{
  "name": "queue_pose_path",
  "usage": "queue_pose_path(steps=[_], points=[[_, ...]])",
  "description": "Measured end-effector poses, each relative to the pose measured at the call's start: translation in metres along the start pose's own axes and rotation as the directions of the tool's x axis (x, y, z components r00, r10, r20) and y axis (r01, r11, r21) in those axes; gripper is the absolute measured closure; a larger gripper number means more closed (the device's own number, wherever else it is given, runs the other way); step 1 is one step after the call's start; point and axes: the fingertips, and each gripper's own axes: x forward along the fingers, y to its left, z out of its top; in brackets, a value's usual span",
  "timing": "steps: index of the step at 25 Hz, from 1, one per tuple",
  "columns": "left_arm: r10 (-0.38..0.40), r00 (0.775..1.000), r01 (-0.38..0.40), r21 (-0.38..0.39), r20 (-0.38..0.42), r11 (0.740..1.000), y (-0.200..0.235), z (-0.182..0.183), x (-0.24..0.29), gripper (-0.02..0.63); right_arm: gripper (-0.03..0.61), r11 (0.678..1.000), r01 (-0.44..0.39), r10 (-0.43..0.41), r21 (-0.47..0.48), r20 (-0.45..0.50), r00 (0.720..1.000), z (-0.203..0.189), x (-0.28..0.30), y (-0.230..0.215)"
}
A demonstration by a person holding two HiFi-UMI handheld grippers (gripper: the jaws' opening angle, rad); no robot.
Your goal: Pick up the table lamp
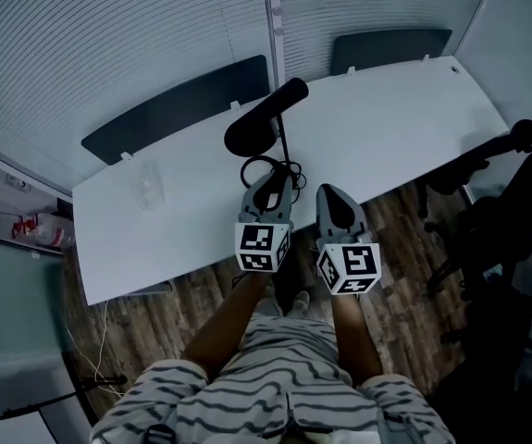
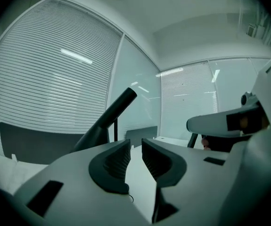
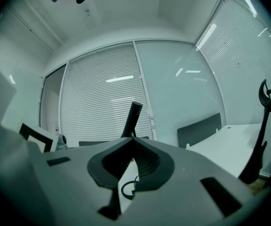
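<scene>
Approach to the lamp. Left gripper point(image 1: 268, 183), lower centre, has its jaws apart and empty; the right gripper point(image 1: 331, 195) beside it has its jaws together. It seems best to centre the open jaws low on the thin stem before closing. The lamp point(image 1: 252, 132) stands at frame centre on the white table point(image 1: 404, 118): black, with a slanted tubular head and a coiled cord at its foot. The base is probably hidden.
</scene>
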Motion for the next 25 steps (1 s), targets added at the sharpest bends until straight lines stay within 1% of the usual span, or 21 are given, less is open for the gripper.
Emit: queue_pose_path(steps=[2,6,10,12,16,21,25], points=[[-0.013,1.0,0.013,0.003,-0.008,1.0,0.004,-0.004,0.01,0.544,0.566,1.0,0.008,-0.008,0.0,0.001,1.0,0.001,0.005,-0.001],[-0.021,1.0,0.02,-0.037,-0.017,0.999,0.017,-0.013,0.029,0.516,0.566,1.0,0.016,-0.016,-0.005,-0.005,1.0,-0.001,0.016,-0.004],[-0.024,1.0,0.024,-0.02,-0.017,1.0,0.026,-0.02,0.046,0.495,0.566,0.999,0.034,-0.034,-0.009,-0.01,0.999,-0.001,0.023,-0.007],[-0.021,1.0,0.021,-0.025,-0.016,0.999,0.031,-0.021,0.054,0.494,0.566,0.999,0.037,-0.037,-0.016,-0.009,0.999,-0.001,0.025,-0.008],[0.015,1.0,-0.016,-0.038,-0.024,0.999,0.04,-0.024,0.073,0.494,0.566,0.999,0.043,-0.043,-0.028,-0.006,0.999,0.001,0.031,-0.012],[0.055,0.997,-0.059,-0.07,-0.057,0.996,0.05,-0.029,0.096,0.494,0.566,0.997,0.057,-0.058,-0.042,-0.014,0.998,0.003,0.037,-0.017],[0.075,0.995,-0.08,-0.073,-0.064,0.994,0.054,-0.03,0.11,0.495,0.566,0.997,0.067,-0.068,-0.048,-0.023,0.997,0.003,0.039,-0.018]])
